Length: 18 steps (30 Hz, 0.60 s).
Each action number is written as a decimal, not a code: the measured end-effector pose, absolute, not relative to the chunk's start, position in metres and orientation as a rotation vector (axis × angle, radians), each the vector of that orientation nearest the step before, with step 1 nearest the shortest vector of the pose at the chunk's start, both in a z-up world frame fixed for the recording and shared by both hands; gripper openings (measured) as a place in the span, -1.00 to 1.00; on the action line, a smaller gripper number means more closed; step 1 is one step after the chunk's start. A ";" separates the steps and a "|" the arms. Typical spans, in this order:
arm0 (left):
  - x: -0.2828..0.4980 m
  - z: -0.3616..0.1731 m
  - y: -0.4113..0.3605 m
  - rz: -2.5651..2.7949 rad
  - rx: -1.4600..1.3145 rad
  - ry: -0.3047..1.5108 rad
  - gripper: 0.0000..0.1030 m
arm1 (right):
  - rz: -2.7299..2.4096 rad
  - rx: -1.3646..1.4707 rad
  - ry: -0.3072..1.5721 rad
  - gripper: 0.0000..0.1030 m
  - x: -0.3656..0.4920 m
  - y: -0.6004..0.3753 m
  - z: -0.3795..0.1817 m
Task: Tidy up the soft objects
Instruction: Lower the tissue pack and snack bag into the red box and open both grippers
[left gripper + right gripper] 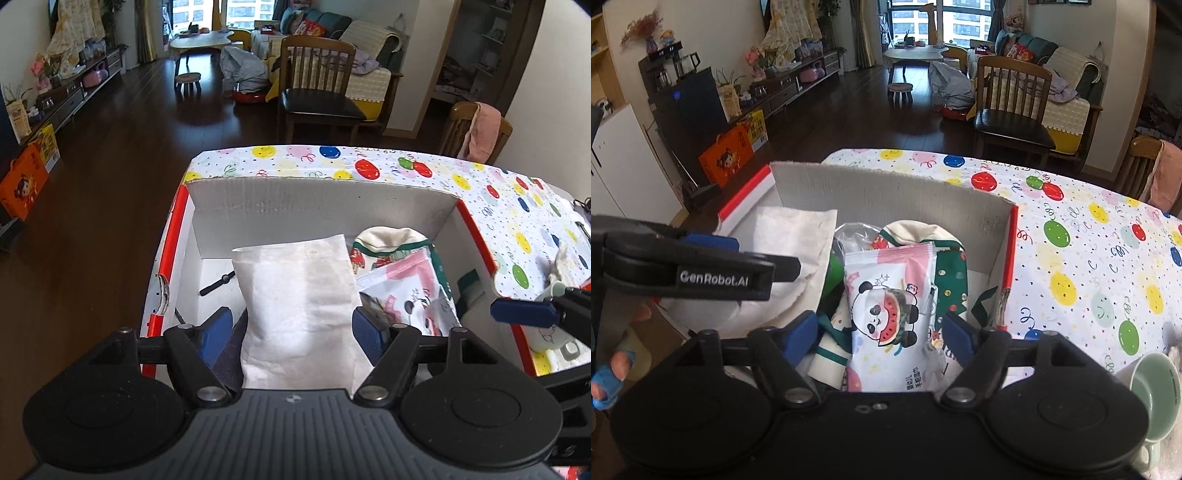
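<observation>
A white cardboard box [317, 199] with red edges stands at the table's corner. A flat white cloth pouch [299, 295] leans inside it, between the blue pads of my left gripper [291, 332], which is open and not pressing on it. To its right lie a cream and green garment [388, 240] and a panda-print packet [410, 295]. In the right wrist view my right gripper [881, 336] is open over the same box [886, 188], with the panda packet [886, 314] loose between its fingers. The white pouch [790, 236] sits at the left, partly hidden by my left gripper's finger [701, 273].
A balloon-print tablecloth [1089, 240] covers the table right of the box. A pale green mug [1156, 395] stands near the right gripper, with crumpled white material [561, 262] nearby. A wooden chair [317, 92] stands beyond the table. A person's hand [613, 369] holds the left gripper.
</observation>
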<state>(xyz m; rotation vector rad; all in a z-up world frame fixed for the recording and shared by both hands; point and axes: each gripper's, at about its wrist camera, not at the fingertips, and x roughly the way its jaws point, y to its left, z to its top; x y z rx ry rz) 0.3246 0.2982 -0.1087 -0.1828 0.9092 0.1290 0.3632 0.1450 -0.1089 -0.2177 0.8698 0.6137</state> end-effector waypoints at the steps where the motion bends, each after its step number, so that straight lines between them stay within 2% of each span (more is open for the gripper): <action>1: 0.323 -0.107 0.297 0.125 -0.180 0.909 0.38 | 0.618 -0.208 0.867 0.54 0.362 0.143 -0.106; 9: 0.307 -0.086 0.292 0.098 -0.194 0.881 0.39 | 0.658 -0.158 0.834 0.74 0.348 0.124 -0.084; 12: 0.299 -0.075 0.286 0.089 -0.198 0.860 0.50 | 0.672 -0.141 0.804 0.78 0.339 0.113 -0.073; 14: 0.292 -0.067 0.281 0.085 -0.195 0.840 0.51 | 0.679 -0.120 0.776 0.91 0.333 0.104 -0.064; 18: 0.283 -0.053 0.269 0.065 -0.185 0.812 0.62 | 0.693 -0.082 0.741 0.95 0.324 0.087 -0.049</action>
